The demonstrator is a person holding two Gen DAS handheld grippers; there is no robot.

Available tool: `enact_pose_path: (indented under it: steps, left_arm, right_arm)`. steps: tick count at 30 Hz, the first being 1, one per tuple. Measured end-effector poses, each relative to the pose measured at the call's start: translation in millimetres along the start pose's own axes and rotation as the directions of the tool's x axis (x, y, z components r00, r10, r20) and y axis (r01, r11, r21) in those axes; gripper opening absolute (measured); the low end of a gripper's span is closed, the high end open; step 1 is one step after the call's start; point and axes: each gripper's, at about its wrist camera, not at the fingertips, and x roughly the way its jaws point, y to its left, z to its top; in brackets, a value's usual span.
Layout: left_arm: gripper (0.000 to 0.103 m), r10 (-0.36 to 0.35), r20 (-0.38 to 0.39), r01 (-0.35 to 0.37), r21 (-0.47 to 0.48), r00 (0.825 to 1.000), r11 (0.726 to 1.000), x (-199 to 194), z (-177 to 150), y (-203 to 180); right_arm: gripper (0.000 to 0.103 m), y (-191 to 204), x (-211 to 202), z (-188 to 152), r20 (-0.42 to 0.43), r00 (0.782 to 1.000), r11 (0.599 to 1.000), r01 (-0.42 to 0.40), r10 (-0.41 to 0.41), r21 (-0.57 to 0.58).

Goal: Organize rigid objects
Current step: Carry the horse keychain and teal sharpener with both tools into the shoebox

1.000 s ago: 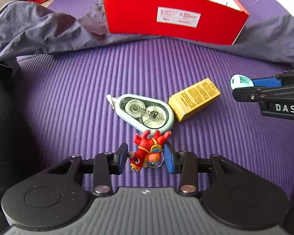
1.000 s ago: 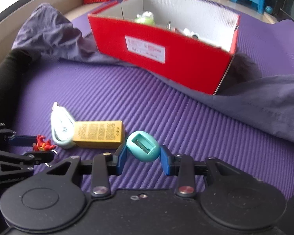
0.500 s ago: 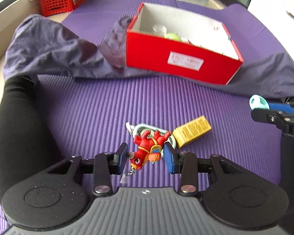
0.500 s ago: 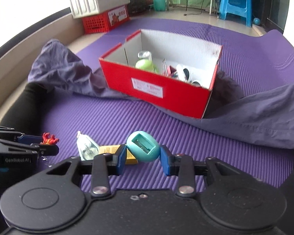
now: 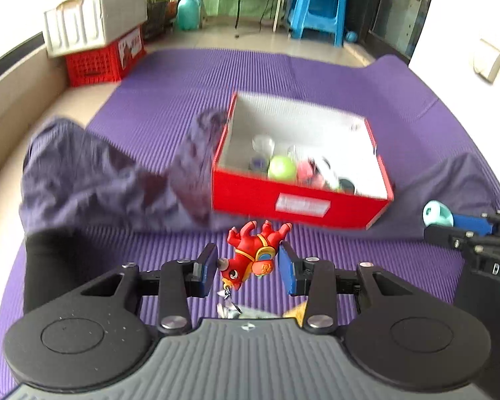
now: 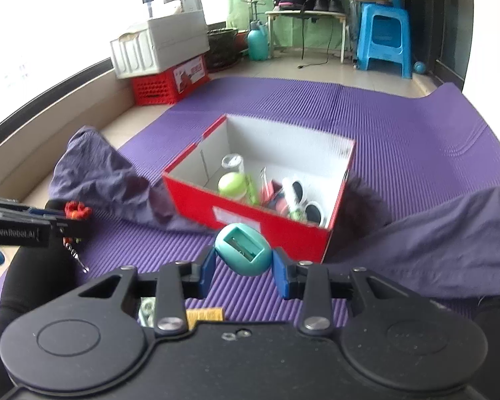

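My left gripper [image 5: 246,265] is shut on a red toy figure keychain [image 5: 251,255], held in the air above the purple mat; its small chain dangles below. My right gripper [image 6: 243,266] is shut on a teal egg-shaped sharpener [image 6: 243,250], also lifted. Ahead of both stands the open red box [image 5: 300,205] [image 6: 250,215], holding a green ball, white sunglasses and other small items. Low behind the fingers, a yellow box [image 6: 205,316] and a tape dispenser [image 6: 146,310] lie on the mat. Each gripper shows at the edge of the other's view, the right [image 5: 450,223] and the left [image 6: 63,220].
A dark purple cloth [image 5: 100,180] [image 6: 433,233] is bunched on both sides of the box. A black-sleeved arm [image 5: 46,266] lies at the left. Beyond the mat [image 6: 400,126] are a red crate [image 6: 170,83] with a white bin on it, a blue stool [image 6: 383,40] and a teal jug.
Both grippers have risen from the mat with their objects still gripped. The yellow box and tape dispenser have dropped low in the views, and the box's inside now shows.
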Motion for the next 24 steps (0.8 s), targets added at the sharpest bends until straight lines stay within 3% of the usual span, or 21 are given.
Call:
enact_pose_path:
  steps: [11, 24]
  left_arm:
    - [0.038, 0.024, 0.036, -0.025, 0.034, 0.999, 0.999, 33, 70, -14]
    - [0.038, 0.009, 0.015, -0.01, 0.08, 1.0, 0.997, 95, 115, -46]
  right_arm:
    - [0.036, -22, 19, 41, 0.048, 0.997, 0.998, 0.061, -0.062, 0.025]
    - [0.036, -51, 82, 69, 0.012, 0.992, 0.992, 0.122, -0.123, 0.029]
